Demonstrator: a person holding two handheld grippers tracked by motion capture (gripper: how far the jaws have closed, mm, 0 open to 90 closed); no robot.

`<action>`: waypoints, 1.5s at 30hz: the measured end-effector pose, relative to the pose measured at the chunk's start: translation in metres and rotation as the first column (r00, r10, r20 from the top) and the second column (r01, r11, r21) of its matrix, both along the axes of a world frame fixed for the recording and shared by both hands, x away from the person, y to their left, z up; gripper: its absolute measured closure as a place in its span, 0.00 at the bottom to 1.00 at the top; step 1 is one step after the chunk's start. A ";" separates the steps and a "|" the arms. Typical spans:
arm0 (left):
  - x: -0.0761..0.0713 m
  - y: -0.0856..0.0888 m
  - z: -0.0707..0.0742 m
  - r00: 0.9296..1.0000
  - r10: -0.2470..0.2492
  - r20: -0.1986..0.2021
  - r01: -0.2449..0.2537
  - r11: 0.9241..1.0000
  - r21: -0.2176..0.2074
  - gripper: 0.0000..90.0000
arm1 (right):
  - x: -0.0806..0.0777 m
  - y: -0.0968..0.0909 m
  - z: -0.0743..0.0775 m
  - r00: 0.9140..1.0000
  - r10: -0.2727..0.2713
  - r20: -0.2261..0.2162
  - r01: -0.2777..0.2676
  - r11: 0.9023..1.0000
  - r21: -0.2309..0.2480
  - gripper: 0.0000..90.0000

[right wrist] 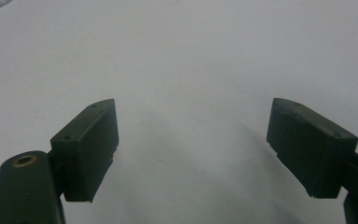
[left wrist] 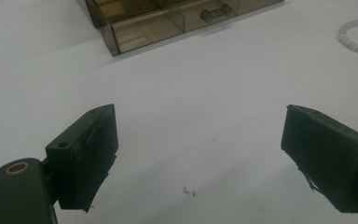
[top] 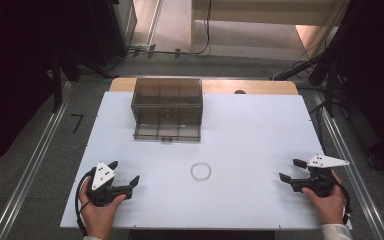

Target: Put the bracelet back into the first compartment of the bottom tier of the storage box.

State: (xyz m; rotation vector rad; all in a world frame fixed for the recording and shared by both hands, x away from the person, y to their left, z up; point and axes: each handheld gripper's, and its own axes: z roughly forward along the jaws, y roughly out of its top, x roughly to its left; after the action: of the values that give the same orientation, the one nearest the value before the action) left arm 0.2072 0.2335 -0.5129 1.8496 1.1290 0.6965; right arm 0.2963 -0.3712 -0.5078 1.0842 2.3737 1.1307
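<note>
Judging from how things lie, we have everything left to do: the bead bracelet [top: 200, 171] lies untouched mid-counter [top: 260, 150] before the shut smoky drawer box [top: 167, 107], while our left gripper [top: 124, 172] and right gripper [top: 290, 170] rest apart, fingers spread, empty.

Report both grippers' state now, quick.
Left gripper: jaws open, holding nothing, resting near the table's near left corner.
Right gripper: jaws open, holding nothing, at the near right; the bead bracelet lies between them, untouched.
</note>
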 end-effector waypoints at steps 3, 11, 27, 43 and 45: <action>0.002 -0.005 0.000 1.000 -0.012 0.006 0.012 1.000 -0.004 0.13 | 0.000 0.000 0.000 1.000 0.001 0.000 -0.001 1.000 0.000 0.17; 0.010 -0.024 0.000 0.999 -0.053 0.004 0.053 0.999 0.000 0.13 | 0.000 0.000 0.000 1.000 0.002 -0.001 -0.002 1.000 0.001 0.17; 0.020 -0.047 0.001 0.996 -0.091 0.001 0.091 0.996 -0.019 0.13 | 0.000 0.000 0.000 1.000 0.005 -0.003 -0.005 1.000 0.002 0.17; 0.035 -0.081 0.001 0.990 -0.142 -0.005 0.142 0.990 -0.001 0.13 | 0.000 0.000 0.000 1.000 0.008 -0.005 -0.008 1.000 0.003 0.17; 0.037 -0.084 0.001 0.991 -0.136 -0.005 0.136 0.991 -0.002 0.14 | 0.000 0.000 0.000 1.000 0.008 -0.005 -0.008 1.000 0.002 0.17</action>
State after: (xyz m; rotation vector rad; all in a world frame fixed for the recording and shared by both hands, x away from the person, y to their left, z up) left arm 0.2442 0.1491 -0.5120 1.9081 0.9957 0.6125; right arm 0.2966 -0.3712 -0.5078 1.0807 2.3827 1.1351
